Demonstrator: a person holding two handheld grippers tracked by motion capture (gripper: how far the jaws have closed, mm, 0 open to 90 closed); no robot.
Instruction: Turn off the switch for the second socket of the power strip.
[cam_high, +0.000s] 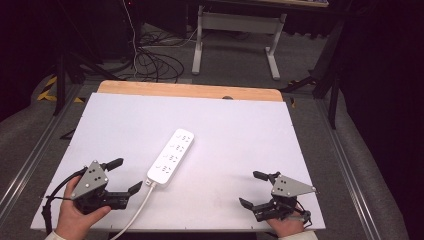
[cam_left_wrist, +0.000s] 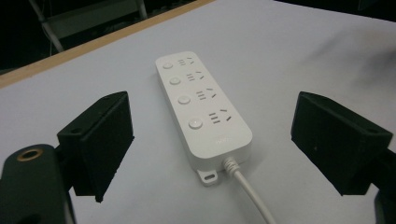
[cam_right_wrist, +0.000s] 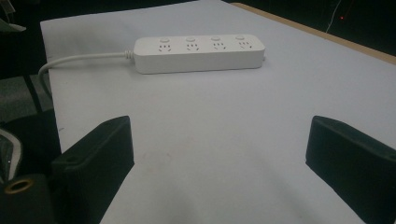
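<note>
I hold a gripper in each hand, both low in the high view: my left gripper (cam_high: 122, 176) at the lower left of the frame, my right gripper (cam_high: 252, 188) at the lower right. Both sets of jaws are released, spread wide with nothing between them. The one thing on the white counter (cam_high: 240, 135) is a white power strip (cam_high: 171, 156), lying near the middle of the frame, with its long axis running diagonally from lower left to upper right. Its cable (cam_high: 137, 212) leaves the lower end and trails off the bottom edge of the counter, passing just beside my left jaws. In the left gripper view the power strip (cam_left_wrist: 201, 107) sits straight ahead between my jaws, cable end toward me, so my left gripper looks along its length. In the right gripper view the power strip (cam_right_wrist: 198, 52) lies crosswise in the upper part of the frame, well apart from my jaws. I judge my left gripper much the nearer. There are no containers on the counter.
</note>
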